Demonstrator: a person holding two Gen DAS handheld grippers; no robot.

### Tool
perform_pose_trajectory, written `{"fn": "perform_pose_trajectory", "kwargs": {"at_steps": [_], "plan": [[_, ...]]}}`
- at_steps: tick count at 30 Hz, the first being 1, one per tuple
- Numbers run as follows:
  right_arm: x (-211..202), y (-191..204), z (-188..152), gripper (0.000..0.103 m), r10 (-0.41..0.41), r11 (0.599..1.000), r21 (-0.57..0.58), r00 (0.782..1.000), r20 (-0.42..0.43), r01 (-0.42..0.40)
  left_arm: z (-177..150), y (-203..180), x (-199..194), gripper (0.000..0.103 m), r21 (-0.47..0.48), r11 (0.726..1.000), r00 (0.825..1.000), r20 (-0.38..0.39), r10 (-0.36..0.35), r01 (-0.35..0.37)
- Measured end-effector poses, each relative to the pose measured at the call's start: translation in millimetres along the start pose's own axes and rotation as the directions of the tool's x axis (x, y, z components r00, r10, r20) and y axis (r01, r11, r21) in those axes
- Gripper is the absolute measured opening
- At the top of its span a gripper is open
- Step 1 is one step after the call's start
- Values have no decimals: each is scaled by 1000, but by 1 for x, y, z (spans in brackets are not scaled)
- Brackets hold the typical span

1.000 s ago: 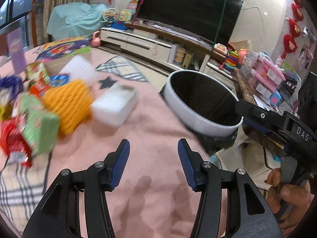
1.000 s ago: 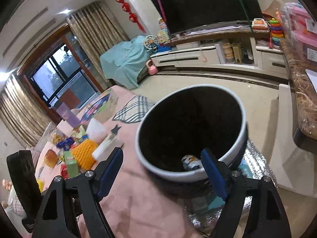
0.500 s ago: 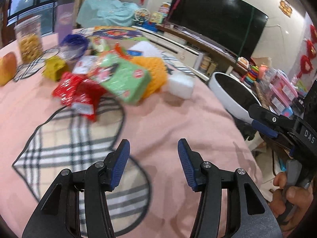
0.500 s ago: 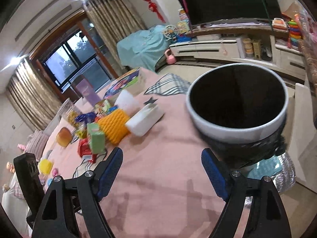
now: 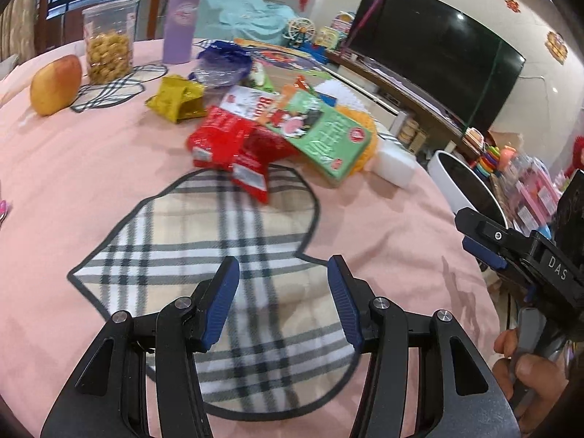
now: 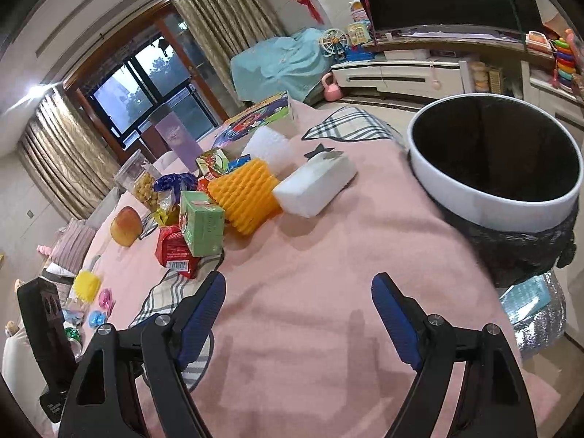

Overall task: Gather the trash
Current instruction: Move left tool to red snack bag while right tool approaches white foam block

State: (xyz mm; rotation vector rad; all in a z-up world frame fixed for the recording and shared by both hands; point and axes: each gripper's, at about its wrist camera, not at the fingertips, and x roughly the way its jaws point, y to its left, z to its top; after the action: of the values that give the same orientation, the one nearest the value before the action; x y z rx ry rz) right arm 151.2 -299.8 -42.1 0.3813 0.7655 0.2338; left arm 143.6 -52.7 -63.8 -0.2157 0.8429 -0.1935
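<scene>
Trash lies in a loose heap ahead of both tools on the pink-covered bench [image 5: 91,168]: a red packet [image 5: 233,146] nearest, a green carton [image 5: 321,135] leaning over it, a yellow foam net [image 6: 244,193] behind, and a white block [image 6: 314,186] at the heap's bin-side end. The bin [image 6: 492,168], white-rimmed and lined black, stands off the bench edge on the right.

From the left hand-held gripper [image 5: 283,299] the heap is straight ahead and a little right, well apart, with bare plaid cloth in between. The red packet's long axis runs roughly toward that tool, so a grasp across its width looks simplest. The carton lies diagonally, its far end toward the bin.

From the right hand-held gripper [image 6: 299,314] the heap sits ahead and to the left, and the bin ahead and to the right. I judge the white block the nearer pick for this side; its long axis slants up to the right in that view, roughly toward the bin. The red packet looks nearer the left.

Both tools tilt downward over the cloth without touching it. The left one's jaws are partly spread and empty; the right one's stand wide, also empty. The right hand [image 5: 533,376] grips its handle at the edge of the left view.

An apple, a jar and a purple cup at the far side look like keepers, not trash.
</scene>
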Motion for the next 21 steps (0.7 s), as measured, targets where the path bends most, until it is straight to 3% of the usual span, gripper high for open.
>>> {"fn": "perform_pose_trajectory", "kwargs": {"at_steps": [21], "plan": [[55,0,35,84,-6,1000,-21,1000,-18,6,47,30,36,58,-68,997,999,-21,46,-47]]}}
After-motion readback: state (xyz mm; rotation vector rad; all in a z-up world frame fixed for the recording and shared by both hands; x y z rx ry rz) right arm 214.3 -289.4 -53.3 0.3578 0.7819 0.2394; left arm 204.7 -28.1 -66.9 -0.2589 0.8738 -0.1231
